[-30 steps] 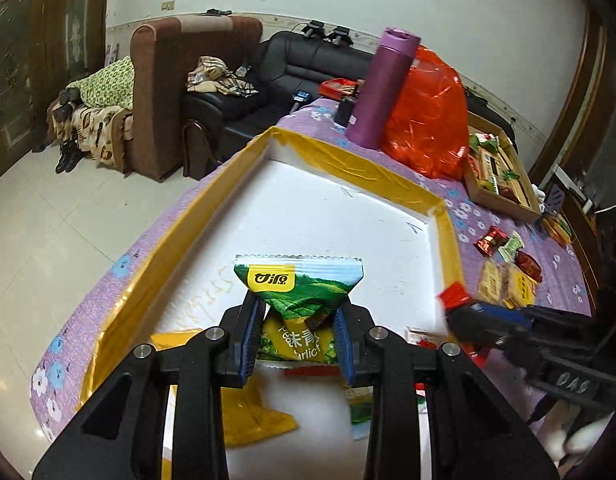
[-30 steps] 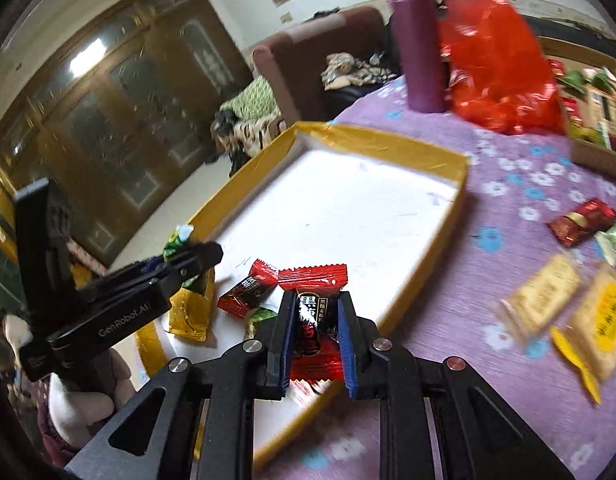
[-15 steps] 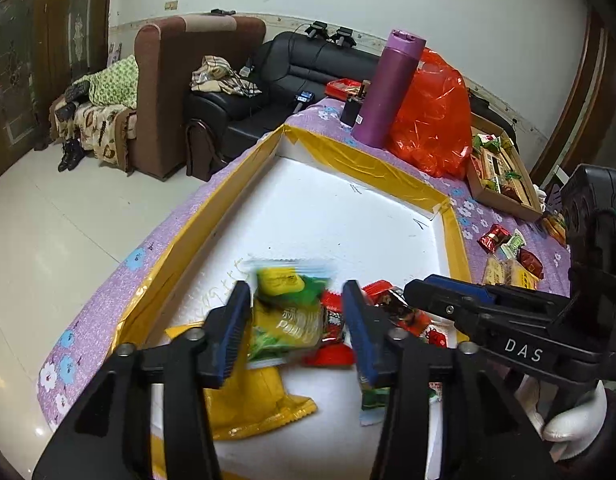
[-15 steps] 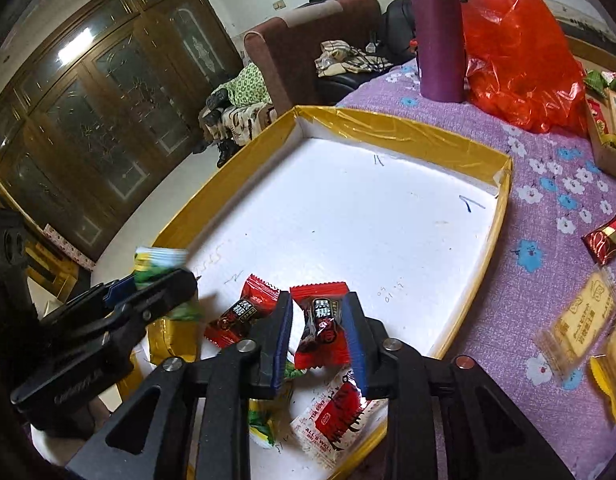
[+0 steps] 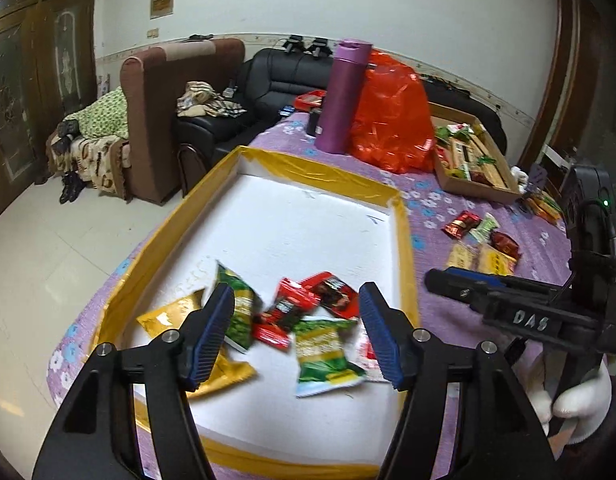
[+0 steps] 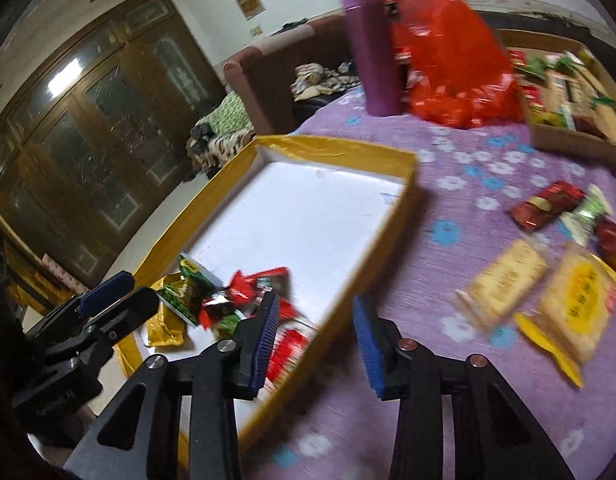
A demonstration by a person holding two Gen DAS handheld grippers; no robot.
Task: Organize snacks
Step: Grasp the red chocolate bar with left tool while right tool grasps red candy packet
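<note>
Both the left hand-held gripper [image 5: 293, 330] and the right hand-held gripper [image 6: 314, 342] are opening, empty, their packets now dropped in the tray [image 5: 308, 168], lower centre, with more snacks [image 6: 504, 284] waiting on the worktop [image 6: 448, 200].

A white-floored tray [image 5: 404, 240] with a yellow rim sits on a purple worktop cloth [image 6: 448, 208] dotted with blue and white flowers, holding red, green and yellow snack packets [image 5: 291, 312], beside a purple bottle [image 5: 342, 96] and red bag [image 5: 392, 120].

White letters "DAS" stand on the black plastic right gripper [image 5: 448, 282], seen from the left wrist. Print on the snack wrappers is too blurred to read.
</note>
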